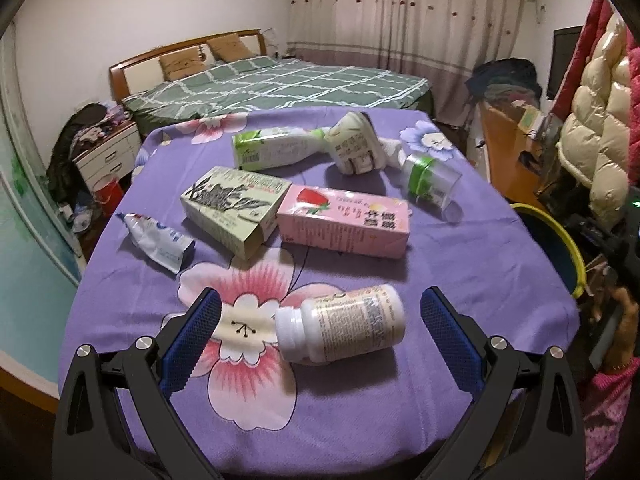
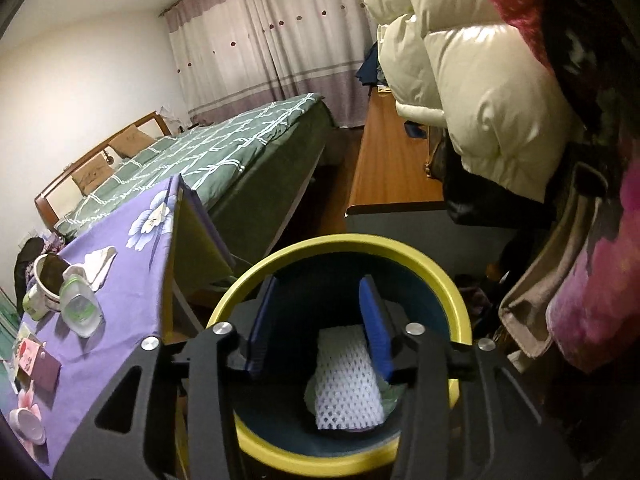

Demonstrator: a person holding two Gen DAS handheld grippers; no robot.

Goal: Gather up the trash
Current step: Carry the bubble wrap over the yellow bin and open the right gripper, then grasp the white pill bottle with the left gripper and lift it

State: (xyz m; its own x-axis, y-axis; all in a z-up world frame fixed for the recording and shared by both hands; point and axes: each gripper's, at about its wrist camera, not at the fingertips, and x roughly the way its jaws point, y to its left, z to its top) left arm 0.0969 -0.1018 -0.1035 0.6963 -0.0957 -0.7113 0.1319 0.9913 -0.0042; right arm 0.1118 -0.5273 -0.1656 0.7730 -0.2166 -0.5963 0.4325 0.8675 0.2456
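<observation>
1. The left gripper (image 1: 320,320) hovers with fingers spread wide around a white plastic pill bottle (image 1: 340,326) lying on its side near the front edge of the purple floral-clothed table (image 1: 460,260).
2. The right gripper (image 2: 320,320), fingers apart and holding nothing, hangs over the yellow-rimmed dark blue bin (image 2: 456,292), where a white foam net (image 2: 348,380) lies.

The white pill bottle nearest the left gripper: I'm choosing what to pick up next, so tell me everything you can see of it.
The white pill bottle looks like plastic, with a white screw cap on and a printed paper label wrapped round its body. It lies on its side on the purple floral tablecloth, cap pointing left, over a pink flower print. It sits between the open fingers of the left gripper, which do not touch it. Nothing else touches it.
</observation>
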